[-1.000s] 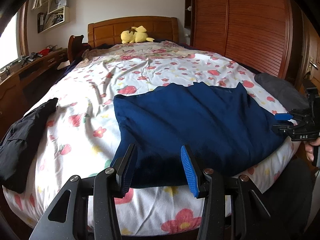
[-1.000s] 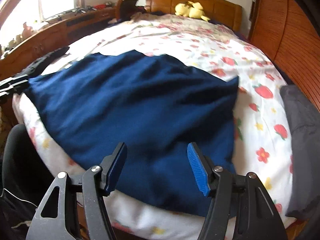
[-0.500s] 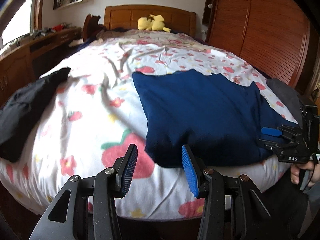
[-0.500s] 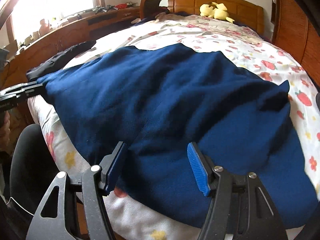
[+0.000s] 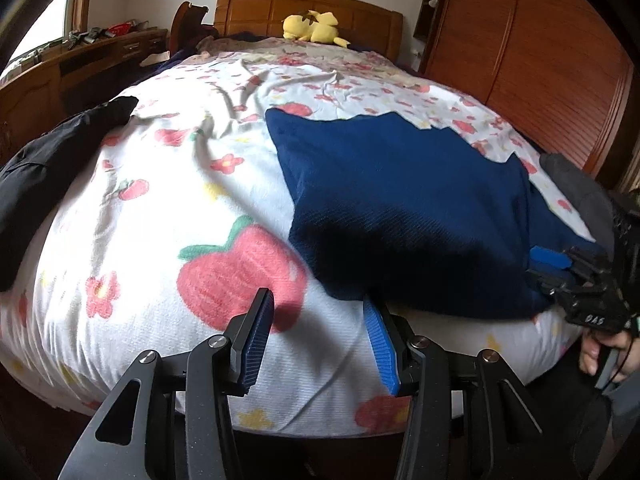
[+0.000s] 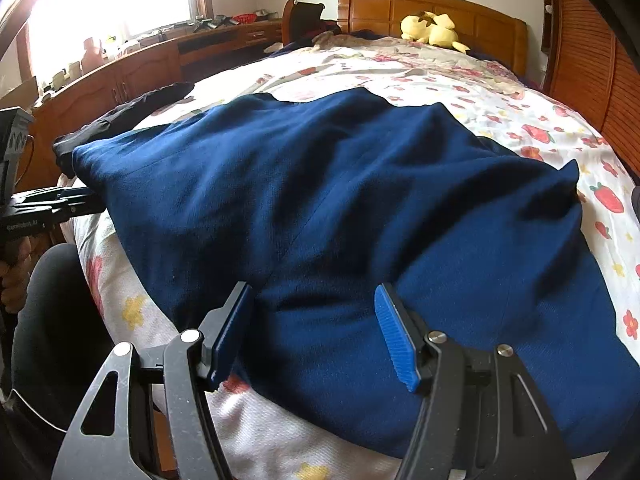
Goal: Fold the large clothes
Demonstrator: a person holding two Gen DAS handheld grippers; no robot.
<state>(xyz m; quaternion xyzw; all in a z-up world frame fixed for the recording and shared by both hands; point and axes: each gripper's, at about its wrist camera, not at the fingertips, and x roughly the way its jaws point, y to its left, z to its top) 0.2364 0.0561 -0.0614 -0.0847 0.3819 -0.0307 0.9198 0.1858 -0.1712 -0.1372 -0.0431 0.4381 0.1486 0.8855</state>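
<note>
A large navy garment (image 5: 400, 208) lies spread flat on the strawberry-print bed sheet (image 5: 168, 184), reaching the near edge. My left gripper (image 5: 318, 340) is open over bare sheet; the garment's near left corner lies just beyond its right finger. In the right wrist view the navy garment (image 6: 340, 200) fills the middle. My right gripper (image 6: 314, 332) stands open low over its near hem, nothing pinched. Each gripper shows in the other's view: the right gripper (image 5: 560, 268) at the garment's right near corner, the left gripper (image 6: 60, 204) at its left corner.
A black garment (image 5: 52, 160) lies on the bed's left side and a grey one (image 5: 576, 184) on the right edge. A yellow plush toy (image 5: 312, 28) sits by the wooden headboard. A wooden desk (image 6: 120, 76) runs along the left, a wardrobe (image 5: 540, 72) along the right.
Both grippers have sunk closer to the bed's near edge. The left one rolled and came off the hem to beside the garment's corner. The right one slid left along the hem, then stopped.
</note>
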